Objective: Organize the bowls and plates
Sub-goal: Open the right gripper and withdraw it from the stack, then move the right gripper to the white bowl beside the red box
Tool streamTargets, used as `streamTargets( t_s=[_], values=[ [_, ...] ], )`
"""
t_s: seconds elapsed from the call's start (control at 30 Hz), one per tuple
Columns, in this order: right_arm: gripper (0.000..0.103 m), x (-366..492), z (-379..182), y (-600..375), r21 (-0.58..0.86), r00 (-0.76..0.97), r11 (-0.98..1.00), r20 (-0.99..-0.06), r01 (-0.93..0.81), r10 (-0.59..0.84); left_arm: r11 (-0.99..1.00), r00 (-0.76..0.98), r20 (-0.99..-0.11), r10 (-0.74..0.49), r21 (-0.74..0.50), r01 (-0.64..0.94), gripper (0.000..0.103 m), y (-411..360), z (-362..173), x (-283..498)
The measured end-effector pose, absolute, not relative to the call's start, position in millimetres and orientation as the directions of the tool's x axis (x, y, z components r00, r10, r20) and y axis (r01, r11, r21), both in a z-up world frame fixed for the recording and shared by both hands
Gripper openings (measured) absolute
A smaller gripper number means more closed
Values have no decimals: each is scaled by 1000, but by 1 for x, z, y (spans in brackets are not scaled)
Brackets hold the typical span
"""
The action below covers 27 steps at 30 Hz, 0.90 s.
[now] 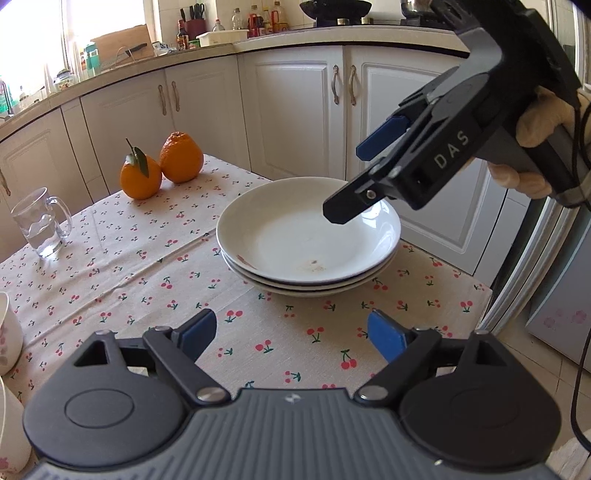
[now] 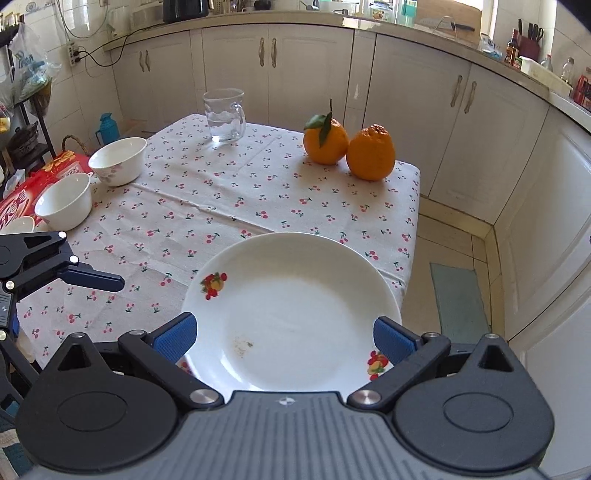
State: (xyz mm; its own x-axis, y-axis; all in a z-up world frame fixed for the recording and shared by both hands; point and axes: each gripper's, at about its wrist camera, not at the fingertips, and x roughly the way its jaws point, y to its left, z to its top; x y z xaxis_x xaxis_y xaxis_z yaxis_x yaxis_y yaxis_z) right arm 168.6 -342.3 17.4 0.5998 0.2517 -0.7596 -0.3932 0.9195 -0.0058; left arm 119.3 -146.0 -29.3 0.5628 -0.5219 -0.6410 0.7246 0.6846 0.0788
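On right hand-held gripper (image 1: 351, 173): "DAS"

Bare cloth (image 2: 207, 229) mid-table, bowls (image 2: 118, 160) left edge, mug (image 2: 224, 116) & oranges (image 2: 347, 147) far side

We are in a home kitchen. White panelled cabinet doors (image 1: 295, 110) with metal handles run along the back under a pale stone countertop (image 1: 236, 46), where sauce bottles (image 1: 258, 20) and a dark red knife holder (image 1: 194, 27) crowd the upper middle of the left view. A cherry-print tablecloth (image 2: 258, 177) covers the table, bearing two oranges (image 2: 349, 147), a clear glass mug (image 2: 224, 116) and white ceramic bowls (image 2: 92, 181).
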Motion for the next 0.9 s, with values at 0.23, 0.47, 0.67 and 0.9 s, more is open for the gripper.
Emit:
streamTargets(
  t_s=[0.23,0.47,0.67,0.9],
  values=[
    [103,143,33,-309,36,654,916,-689,-399,312,727,603,-621,-500,78,683,92,-116,-20,108],
    [103,116,28,-248,-56,643,863,-691,-502,329,776,661,-600,-450,104,622,92,-76,-15,92],
    [103,101,29,-201,-90,622,824,-703,-560,346,826,706,-581,-404,100,555,92,-34,-9,76],
    [103,92,30,-154,-103,602,773,-693,-626,396,881,765,-561,-317,125,457,96,22,-8,56]
  ],
)
